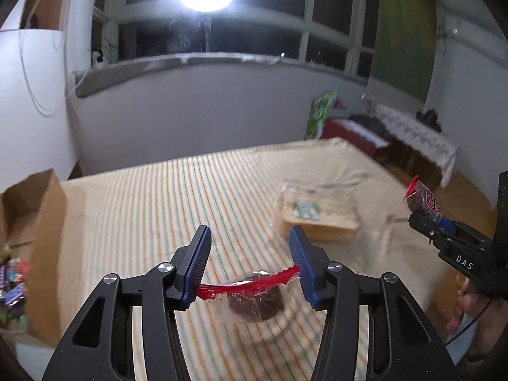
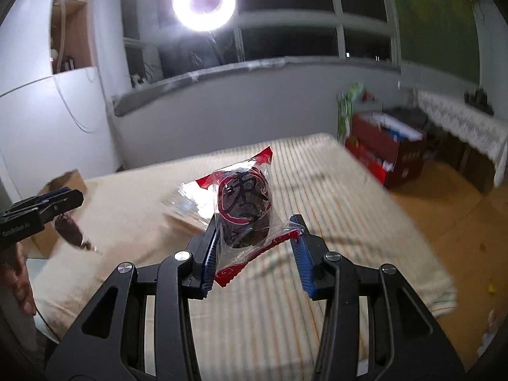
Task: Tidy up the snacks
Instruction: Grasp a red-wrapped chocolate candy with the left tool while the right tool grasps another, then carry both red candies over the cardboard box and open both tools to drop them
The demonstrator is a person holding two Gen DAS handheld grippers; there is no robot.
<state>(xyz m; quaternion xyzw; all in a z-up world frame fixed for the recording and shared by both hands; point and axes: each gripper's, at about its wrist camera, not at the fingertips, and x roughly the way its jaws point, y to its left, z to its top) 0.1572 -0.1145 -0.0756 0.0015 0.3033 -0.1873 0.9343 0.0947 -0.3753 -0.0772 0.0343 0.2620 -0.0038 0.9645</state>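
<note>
My left gripper [image 1: 250,254] holds a wrapped dark cake [image 1: 254,298] in clear and red plastic by its wrapper ends, above the striped tablecloth [image 1: 158,209]. My right gripper [image 2: 254,238] is shut on a second wrapped dark cake [image 2: 244,209], held upright above the table. The right gripper [image 1: 444,225] with its cake [image 1: 424,201] also shows at the right of the left wrist view. The left gripper [image 2: 60,203] with its hanging cake [image 2: 68,230] shows at the left of the right wrist view.
A cardboard box [image 1: 35,222] with several small wrapped sweets [image 1: 12,282] stands at the table's left edge. A clear bag on a flat wooden box [image 1: 317,216] lies mid-table. A red crate [image 2: 387,146] and a lace-covered side table [image 2: 463,123] stand beyond on the right.
</note>
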